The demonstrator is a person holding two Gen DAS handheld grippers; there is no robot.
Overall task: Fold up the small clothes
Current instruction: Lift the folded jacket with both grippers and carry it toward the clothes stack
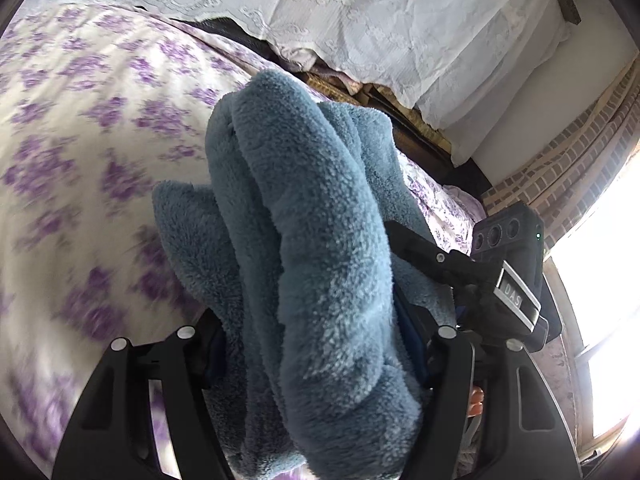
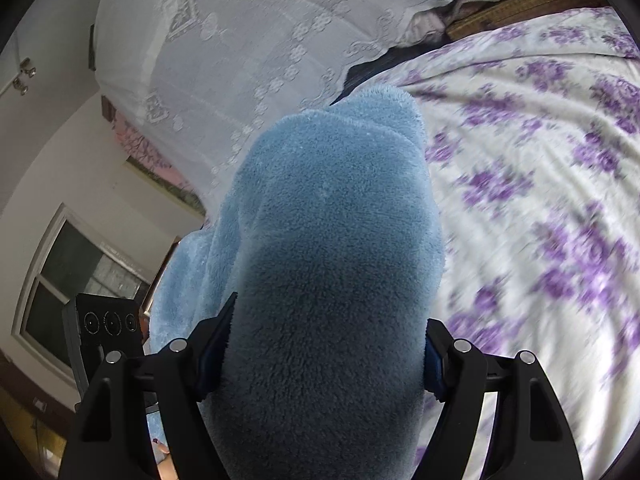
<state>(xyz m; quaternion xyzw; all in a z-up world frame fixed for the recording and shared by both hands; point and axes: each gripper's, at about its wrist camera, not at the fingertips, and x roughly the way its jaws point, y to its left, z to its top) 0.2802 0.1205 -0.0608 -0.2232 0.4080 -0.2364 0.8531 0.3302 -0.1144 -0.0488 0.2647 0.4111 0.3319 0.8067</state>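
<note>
So, clamped on both sides: left gripper [image 1: 316, 344] pinching a thick bunch of the blue fleece garment [image 1: 304, 240], right gripper [image 2: 324, 356] squeezed onto another fat wad of the same fleece [image 2: 332, 248], pads sunk into the pile on either side. Fuzzy, plush, dusty blue, bundled into long rolled folds running straight ahead from between the left fingers, with a flatter flap hanging off to the left of them. Looks rounder and smoother ahead of the right gripper, like one big padded hump, shaded near the pads and brighter further out. Held up off the bed, draped forward from both grips.

Below and beyond the fleece: bedsheet [image 1: 80, 128] in white with purple flower clusters, a bit motion-blurred. Further out, a white lace-patterned cover [image 1: 360, 12] draped over something at the far edge of the bed, with brownish stuff poking out underneath. Off to the right of the left gripper, brick wall [image 1: 568, 160] and a blown-out bright window [image 1: 600, 280]. Off to the left of the right gripper, pale wall and a white-framed window [image 2: 68, 280].
</note>
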